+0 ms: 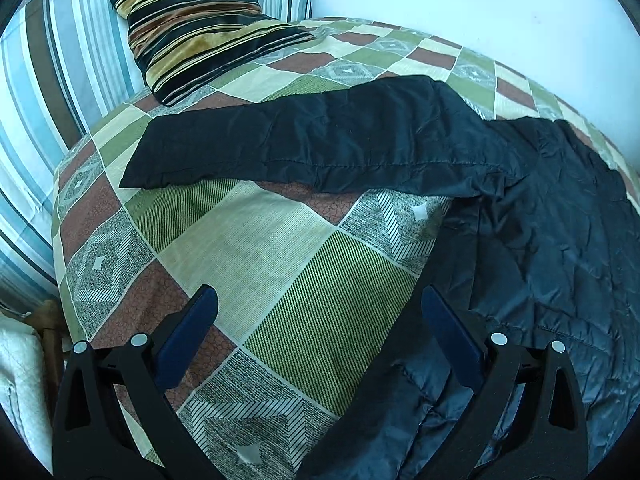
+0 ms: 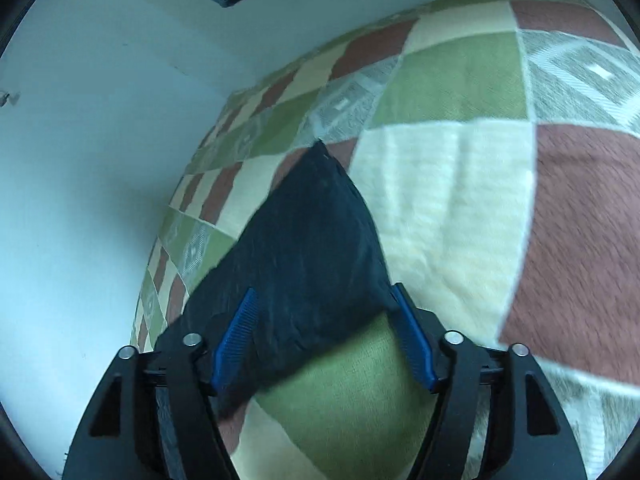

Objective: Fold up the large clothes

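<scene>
Two views showed the dark garment [image 1: 360,140] spread on the patchwork bed [image 1: 256,248], one long leg or sleeve laid out flat toward the striped pillow [image 1: 200,28]. Left hand-held gripper [image 1: 320,320] hovered wide apart, holding nothing, near the garment's crumpled body. Right hand-held gripper [image 2: 324,320] stood open around a dark corner [image 2: 312,240], not clamped. Folding appeared barely begun; most folds remained.
</scene>
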The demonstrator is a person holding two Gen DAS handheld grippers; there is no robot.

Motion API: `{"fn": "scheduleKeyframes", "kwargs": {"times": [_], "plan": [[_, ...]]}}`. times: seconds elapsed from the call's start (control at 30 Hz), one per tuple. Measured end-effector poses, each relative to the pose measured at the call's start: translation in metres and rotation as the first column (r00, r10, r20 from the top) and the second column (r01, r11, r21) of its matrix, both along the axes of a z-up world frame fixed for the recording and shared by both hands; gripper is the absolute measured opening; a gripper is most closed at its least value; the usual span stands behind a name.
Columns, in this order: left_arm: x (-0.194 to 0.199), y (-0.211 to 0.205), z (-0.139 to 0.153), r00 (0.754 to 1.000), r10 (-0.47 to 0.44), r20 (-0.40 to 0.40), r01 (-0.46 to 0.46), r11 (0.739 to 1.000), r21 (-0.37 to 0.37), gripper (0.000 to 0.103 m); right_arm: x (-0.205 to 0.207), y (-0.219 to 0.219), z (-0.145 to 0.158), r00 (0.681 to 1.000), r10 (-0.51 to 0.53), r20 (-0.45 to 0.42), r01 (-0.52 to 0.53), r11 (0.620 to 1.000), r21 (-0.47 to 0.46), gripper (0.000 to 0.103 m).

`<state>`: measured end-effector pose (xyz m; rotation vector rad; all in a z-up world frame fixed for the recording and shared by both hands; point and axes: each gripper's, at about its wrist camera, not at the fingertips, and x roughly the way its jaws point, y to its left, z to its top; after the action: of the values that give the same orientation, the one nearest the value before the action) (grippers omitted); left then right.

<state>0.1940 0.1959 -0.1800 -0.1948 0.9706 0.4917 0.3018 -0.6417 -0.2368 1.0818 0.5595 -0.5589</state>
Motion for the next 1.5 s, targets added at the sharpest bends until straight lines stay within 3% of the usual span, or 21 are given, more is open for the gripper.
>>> {"fn": "scheduleKeyframes", "kwargs": {"times": [0.1, 0.17, 0.23, 0.3, 0.4, 0.53, 0.7, 0.87, 1.07, 1.23, 1.5], "plan": [[0.002, -0.001, -0.003, 1.0, 0.003, -0.014, -0.003, 1.0, 0.007, 0.101, 0.013, -0.007, -0.001, 1.0, 0.015, -0.018, -0.015, 0.999, -0.03, 0.068], [0.002, -0.001, -0.004, 1.0, 0.008, -0.017, -0.007, 1.0, 0.01, 0.101, 0.024, -0.009, -0.001, 0.998, 0.018, -0.058, -0.022, 0.998, -0.064, 0.059], [0.002, -0.001, -0.005, 1.0, 0.006, -0.021, -0.006, 1.0, 0.014, 0.101, 0.028, -0.013, -0.001, 0.996, 0.025, -0.082, -0.031, 0.997, -0.073, 0.034], [0.003, -0.002, -0.005, 1.0, 0.002, -0.025, -0.001, 1.0, 0.028, 0.101, 0.034, -0.017, -0.002, 0.997, 0.051, -0.055, -0.053, 0.998, -0.036, 0.017], [0.002, -0.001, -0.004, 1.0, -0.001, -0.017, 0.002, 1.0, 0.031, 0.101, 0.039, -0.009, 0.013, 0.997, 0.057, -0.061, -0.061, 0.995, -0.074, 0.013], [0.001, 0.002, -0.005, 1.0, -0.005, -0.018, 0.006, 1.0, 0.025, 0.101, 0.049, 0.022, 0.057, 0.995, 0.094, -0.032, -0.099, 0.975, -0.197, 0.012], [-0.001, 0.007, -0.004, 0.999, -0.007, -0.032, 0.009, 0.998, 0.058, 0.101, 0.068, 0.081, 0.113, 0.974, 0.225, 0.034, -0.203, 0.927, -0.314, 0.011], [-0.006, 0.02, -0.007, 0.999, 0.01, -0.031, -0.008, 0.998, 0.07, 0.101, 0.117, 0.175, 0.148, 0.903, 0.428, 0.029, -0.378, 0.825, -0.421, 0.011], [-0.012, 0.036, -0.011, 1.0, 0.022, -0.021, -0.021, 0.999, 0.035, 0.101, 0.16, 0.286, 0.153, 0.798, 0.602, 0.005, -0.535, 0.713, -0.452, 0.011], [-0.012, 0.047, -0.016, 0.999, 0.03, -0.015, -0.03, 0.999, 0.014, 0.101, 0.192, 0.367, 0.144, 0.703, 0.711, -0.021, -0.642, 0.622, -0.448, 0.011], [-0.012, 0.063, -0.027, 0.999, 0.042, -0.033, -0.042, 0.999, 0.014, 0.101, 0.206, 0.469, 0.108, 0.543, 0.833, -0.104, -0.786, 0.462, -0.411, 0.011]]}}
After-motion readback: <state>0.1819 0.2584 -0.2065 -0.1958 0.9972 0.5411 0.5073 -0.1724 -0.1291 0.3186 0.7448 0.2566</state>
